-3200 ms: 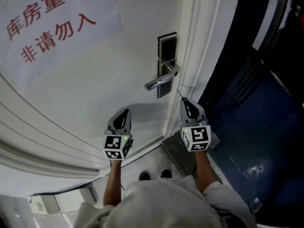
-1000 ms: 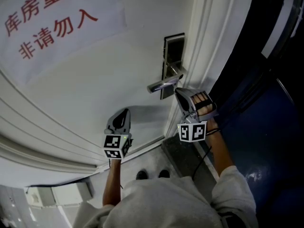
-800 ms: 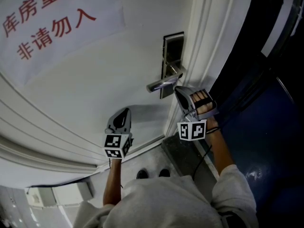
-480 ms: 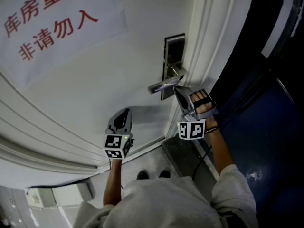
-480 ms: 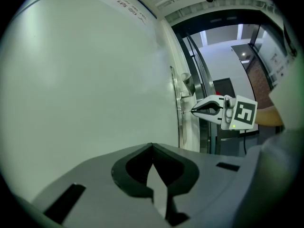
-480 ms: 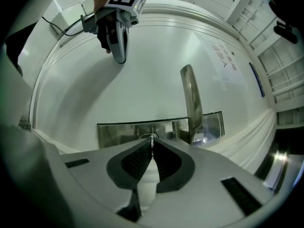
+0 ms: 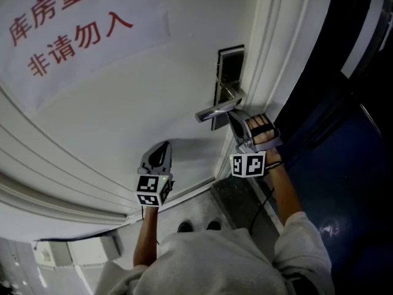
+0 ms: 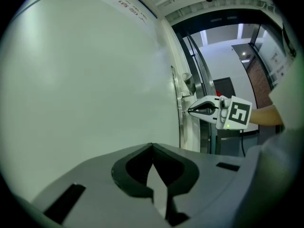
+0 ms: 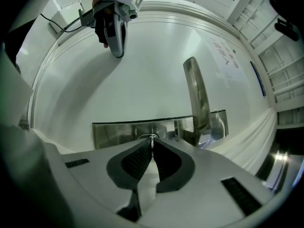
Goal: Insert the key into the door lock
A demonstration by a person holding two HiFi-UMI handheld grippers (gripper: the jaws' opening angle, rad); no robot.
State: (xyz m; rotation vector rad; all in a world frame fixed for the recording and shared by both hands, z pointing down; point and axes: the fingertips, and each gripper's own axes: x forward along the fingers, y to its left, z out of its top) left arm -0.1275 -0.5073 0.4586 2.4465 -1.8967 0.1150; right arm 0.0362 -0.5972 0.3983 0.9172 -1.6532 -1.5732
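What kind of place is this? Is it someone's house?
Likely a storeroom entrance in a work building, not a house. The white door has a paper notice in red Chinese print warning people to keep out, and a metal lever handle.

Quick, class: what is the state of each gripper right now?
Left gripper: closed, holding nothing.
Right gripper: closed on the key, its tip against the lock plate.

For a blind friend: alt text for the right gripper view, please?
The right gripper, jaws shut on a thin key, holds its tip at a metal lock plate on a white door. A lever handle juts out beside it.
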